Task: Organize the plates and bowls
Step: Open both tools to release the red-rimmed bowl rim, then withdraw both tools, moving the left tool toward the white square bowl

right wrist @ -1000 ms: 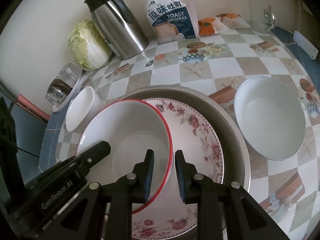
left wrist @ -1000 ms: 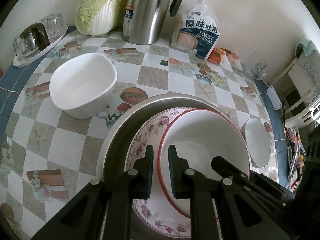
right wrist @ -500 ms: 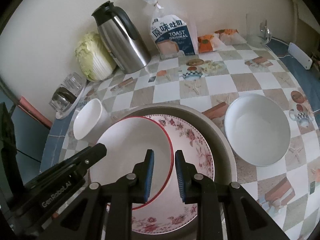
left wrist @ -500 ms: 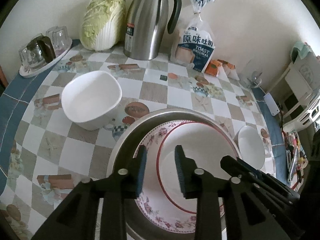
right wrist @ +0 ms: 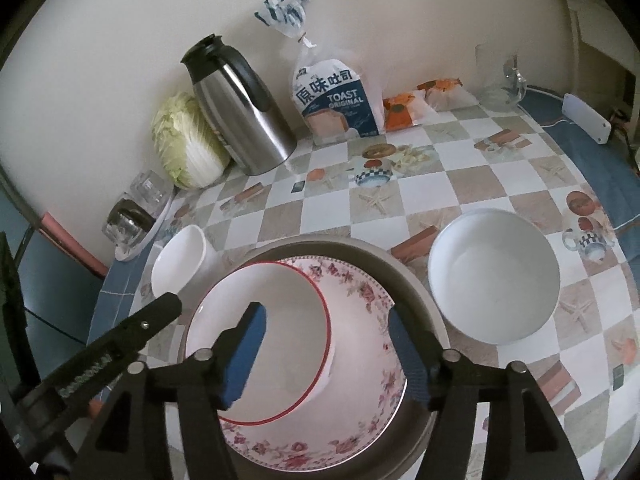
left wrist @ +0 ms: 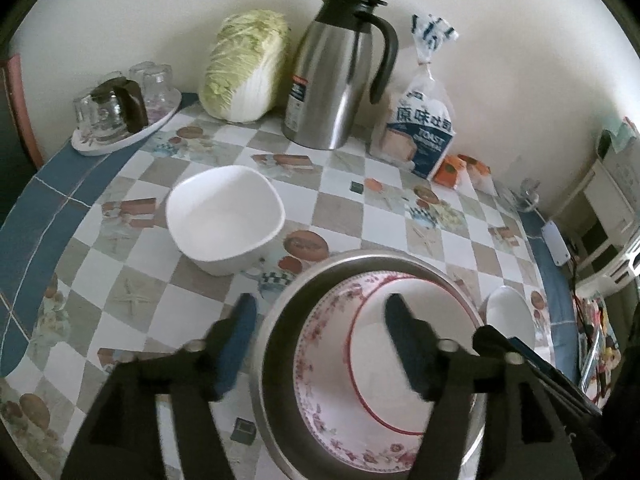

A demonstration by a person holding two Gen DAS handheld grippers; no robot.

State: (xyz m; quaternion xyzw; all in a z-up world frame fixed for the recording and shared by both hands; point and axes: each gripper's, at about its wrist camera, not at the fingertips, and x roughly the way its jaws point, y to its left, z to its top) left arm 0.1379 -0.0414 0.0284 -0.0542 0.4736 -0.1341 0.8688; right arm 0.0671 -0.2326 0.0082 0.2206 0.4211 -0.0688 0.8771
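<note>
A red-rimmed white bowl (left wrist: 404, 364) (right wrist: 276, 340) lies in a floral plate (left wrist: 320, 396) (right wrist: 360, 400), which sits in a metal basin (left wrist: 280, 344) (right wrist: 416, 292). A squarish white bowl (left wrist: 225, 218) (right wrist: 178, 260) stands left of the basin. A round white bowl (right wrist: 494, 276) (left wrist: 510, 320) stands to its right. My left gripper (left wrist: 320, 340) is open and empty above the basin's left side. My right gripper (right wrist: 326, 344) is open and empty above the stack.
At the back by the wall stand a cabbage (left wrist: 244, 68), a steel thermos jug (left wrist: 340, 72), a toast bag (left wrist: 424, 132), orange snack packs (right wrist: 404, 110) and a tray of glasses (left wrist: 120, 116). A glass jug (right wrist: 500, 76) sits far right.
Both grippers have opened wide and drawn back and up from the red-rimmed bowl, which now rests in the floral plate.
</note>
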